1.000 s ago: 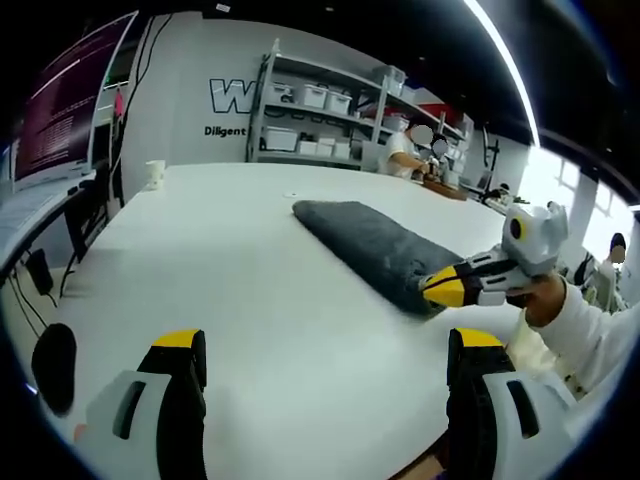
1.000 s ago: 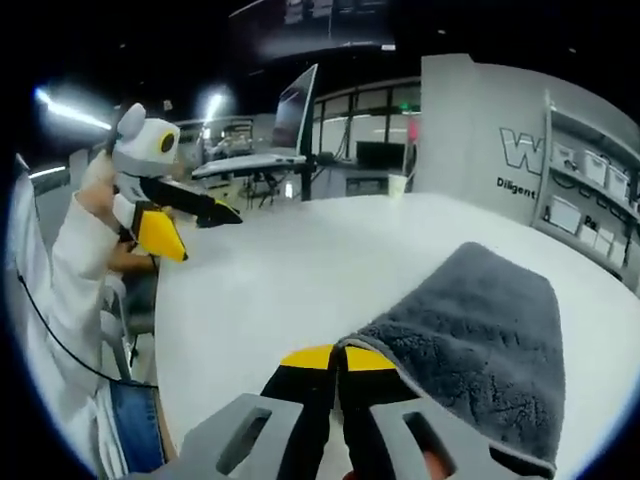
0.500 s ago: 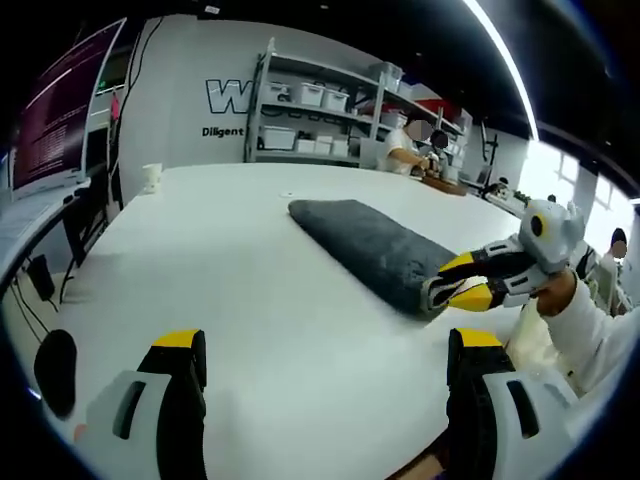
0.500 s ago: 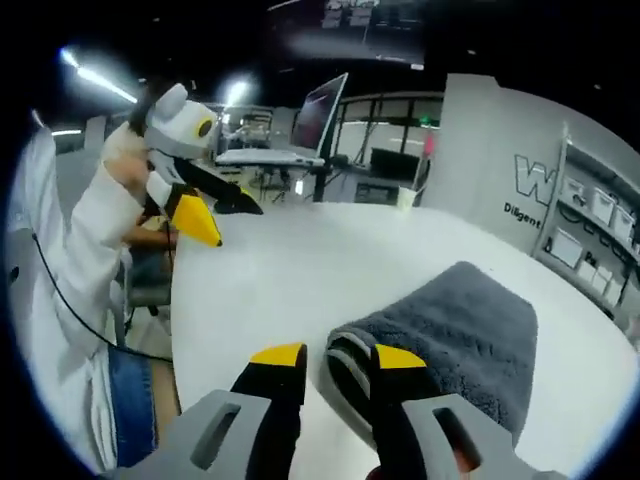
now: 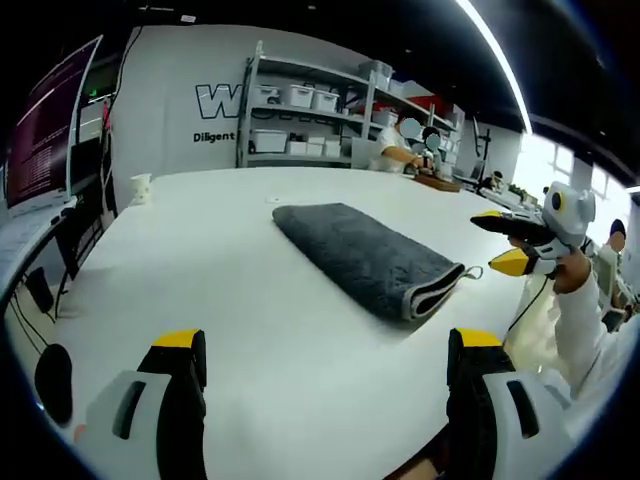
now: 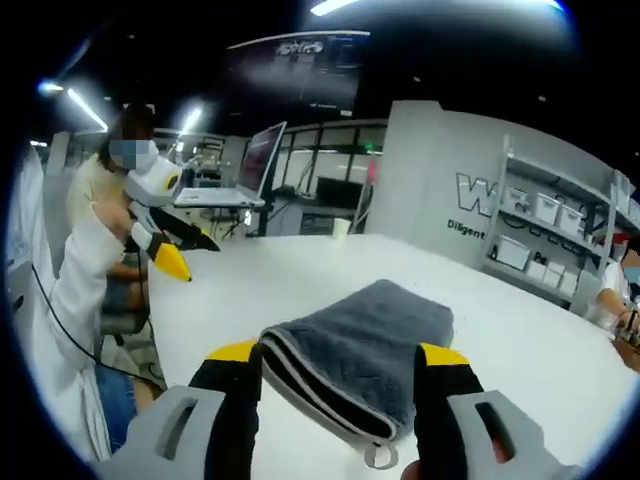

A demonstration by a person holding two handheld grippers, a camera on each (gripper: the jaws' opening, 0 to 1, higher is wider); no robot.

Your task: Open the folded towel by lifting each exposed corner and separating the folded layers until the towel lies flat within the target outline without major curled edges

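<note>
A folded dark grey towel (image 5: pixel 360 255) lies on the white table (image 5: pixel 250 330), its layered end and hanging loop facing the near right. My left gripper (image 5: pixel 325 350) stands open low over the table, well short of the towel. To the right, my right gripper (image 5: pixel 487 242) is held in the air by a white-sleeved hand, open and clear of the towel. In the right gripper view, the towel (image 6: pixel 370 340) shows between the wide-open jaws of that gripper (image 6: pixel 340 358) with nothing gripped. My left gripper (image 6: pixel 200 260) hangs open at the left.
Shelves with white boxes (image 5: pixel 300 110) stand along the back wall, and people work at a bench (image 5: pixel 410 150) beyond. A monitor (image 5: pixel 50 120) and a white cup (image 5: pixel 140 185) sit at the table's left. A person (image 6: pixel 90 260) stands at the table edge.
My right gripper, shut on the towel's end a second ago, has opened and drawn back and up. The towel's end now rests on the table. My left gripper stayed open.
</note>
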